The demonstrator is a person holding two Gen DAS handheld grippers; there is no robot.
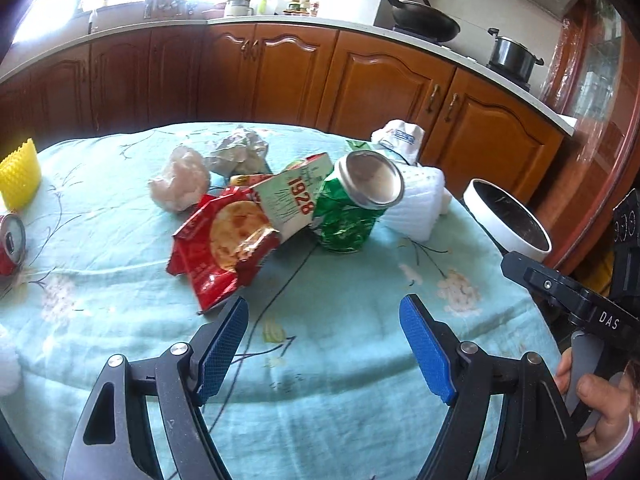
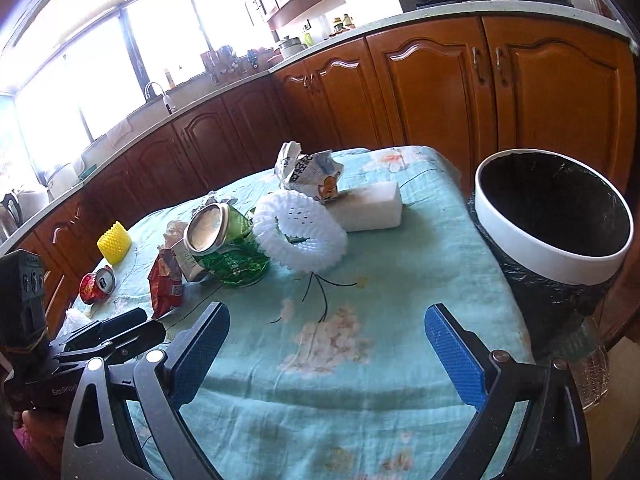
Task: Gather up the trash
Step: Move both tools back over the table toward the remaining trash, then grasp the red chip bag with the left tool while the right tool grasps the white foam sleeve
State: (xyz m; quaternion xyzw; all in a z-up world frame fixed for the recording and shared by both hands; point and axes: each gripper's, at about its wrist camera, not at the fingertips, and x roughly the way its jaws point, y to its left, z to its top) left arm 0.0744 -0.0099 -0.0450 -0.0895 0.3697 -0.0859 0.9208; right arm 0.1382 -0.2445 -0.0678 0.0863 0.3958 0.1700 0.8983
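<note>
Trash lies on a table with a light green cloth (image 1: 320,360). A crushed green can (image 1: 352,204) (image 2: 228,244), a red snack bag (image 1: 224,244) (image 2: 166,280), a "1928" carton (image 1: 296,200), white foam netting (image 1: 420,200) (image 2: 300,232), crumpled paper (image 1: 240,148) and a pinkish wad (image 1: 180,180) form a pile. A red can (image 1: 10,244) (image 2: 98,284) lies left. A white-rimmed bin with a black liner (image 2: 556,216) (image 1: 508,220) stands right. My left gripper (image 1: 324,340) and right gripper (image 2: 328,348) are open and empty, short of the pile.
A yellow foam sleeve (image 1: 20,176) (image 2: 115,242), a white foam block (image 2: 372,208) and a printed wrapper (image 2: 308,172) also lie on the table. Wooden kitchen cabinets (image 1: 380,76) and a counter with a wok (image 1: 424,20) stand behind.
</note>
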